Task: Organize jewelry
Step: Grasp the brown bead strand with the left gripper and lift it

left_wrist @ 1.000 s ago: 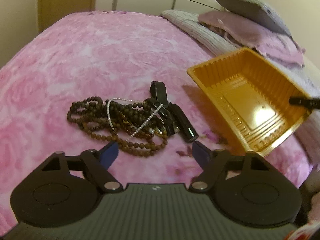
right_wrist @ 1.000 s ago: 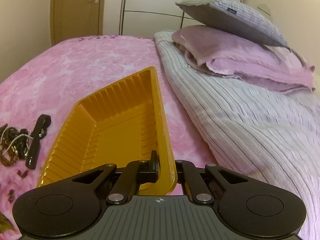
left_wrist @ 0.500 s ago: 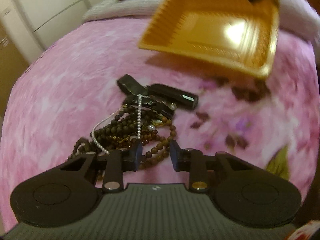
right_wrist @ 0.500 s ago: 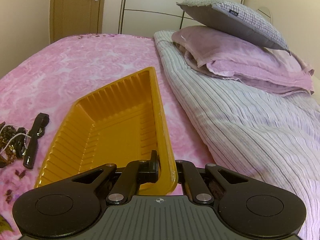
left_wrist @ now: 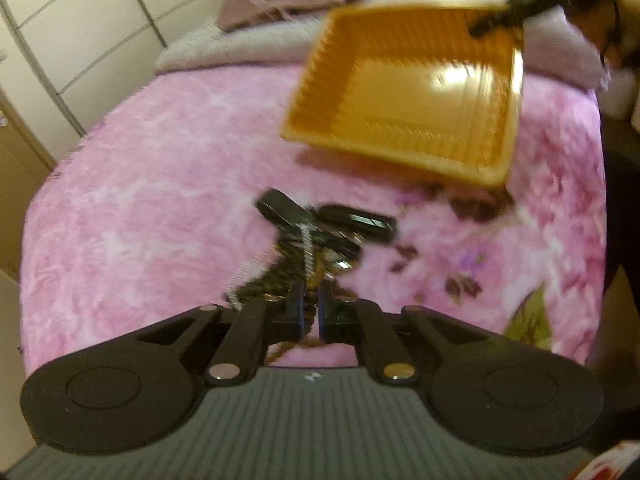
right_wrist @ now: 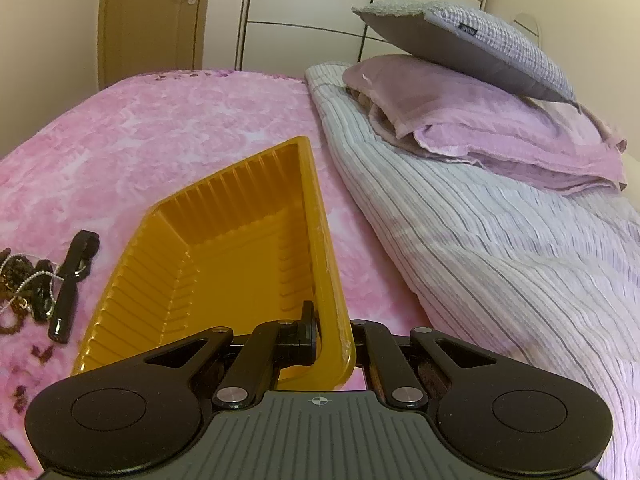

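Observation:
On the pink bedspread lies a tangle of jewelry: a brown bead necklace (left_wrist: 308, 314), a white pearl chain (left_wrist: 306, 245) and black straps (left_wrist: 280, 205). My left gripper (left_wrist: 311, 287) sits over the near edge of the tangle. Its jaws are closing, and a strand of the brown beads is pinched between the pads. The picture is blurred. My right gripper (right_wrist: 332, 330) is shut on the near rim of the empty orange tray (right_wrist: 224, 240), which tilts up off the bed. The left wrist view shows the tray (left_wrist: 400, 92) beyond the pile. The same pile (right_wrist: 24, 284) shows left of the tray.
A striped grey blanket (right_wrist: 480, 260) covers the right side of the bed, with a lilac pillow (right_wrist: 480, 128) and a grey pillow (right_wrist: 460, 40) stacked on it. White wardrobe doors (right_wrist: 312, 12) and a wooden door (right_wrist: 152, 20) stand behind the bed.
My left gripper rolled, came down onto the near edge of the bead pile and went from wide open to pinched on a brown strand. The right gripper and tray stayed put.

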{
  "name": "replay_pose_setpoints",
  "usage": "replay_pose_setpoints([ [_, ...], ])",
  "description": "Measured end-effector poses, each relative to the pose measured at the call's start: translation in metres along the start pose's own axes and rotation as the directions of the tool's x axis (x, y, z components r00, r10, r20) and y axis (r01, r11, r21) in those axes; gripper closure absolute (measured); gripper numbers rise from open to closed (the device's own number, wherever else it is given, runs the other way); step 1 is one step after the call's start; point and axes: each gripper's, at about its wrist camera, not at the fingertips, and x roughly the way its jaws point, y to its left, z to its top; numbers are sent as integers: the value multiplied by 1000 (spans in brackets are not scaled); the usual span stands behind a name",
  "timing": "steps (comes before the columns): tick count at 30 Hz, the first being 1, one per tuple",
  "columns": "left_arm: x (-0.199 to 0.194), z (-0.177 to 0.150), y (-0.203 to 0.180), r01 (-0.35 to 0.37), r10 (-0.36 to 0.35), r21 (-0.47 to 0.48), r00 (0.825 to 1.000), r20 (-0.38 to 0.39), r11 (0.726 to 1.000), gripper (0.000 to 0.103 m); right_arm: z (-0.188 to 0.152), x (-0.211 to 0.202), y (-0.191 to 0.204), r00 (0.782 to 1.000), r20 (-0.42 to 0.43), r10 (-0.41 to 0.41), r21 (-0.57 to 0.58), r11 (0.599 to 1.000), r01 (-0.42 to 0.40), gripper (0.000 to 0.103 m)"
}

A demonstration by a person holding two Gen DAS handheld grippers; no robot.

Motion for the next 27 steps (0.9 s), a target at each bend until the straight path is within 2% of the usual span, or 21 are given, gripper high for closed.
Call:
replay_pose_setpoints([
  [7, -59, 30, 39, -58, 66, -87, 993, 97, 995, 97, 2, -3, 3, 1000, 10, 2, 3, 1000, -2, 98],
  [12, -94, 55, 56, -71, 87, -104, 984, 157, 992, 97, 1, -3, 2, 1000, 11, 5, 9, 1000, -5, 98],
  [19, -121, 82, 61, -79, 98, -93, 971, 220, 992, 97, 2, -4, 2, 1000, 16, 8, 9, 1000, -8, 98],
  [27, -128, 106, 57, -69, 87, -81, 963, 255, 994, 97, 3, -6, 2, 1000, 22, 12, 10, 1000, -12, 98],
])
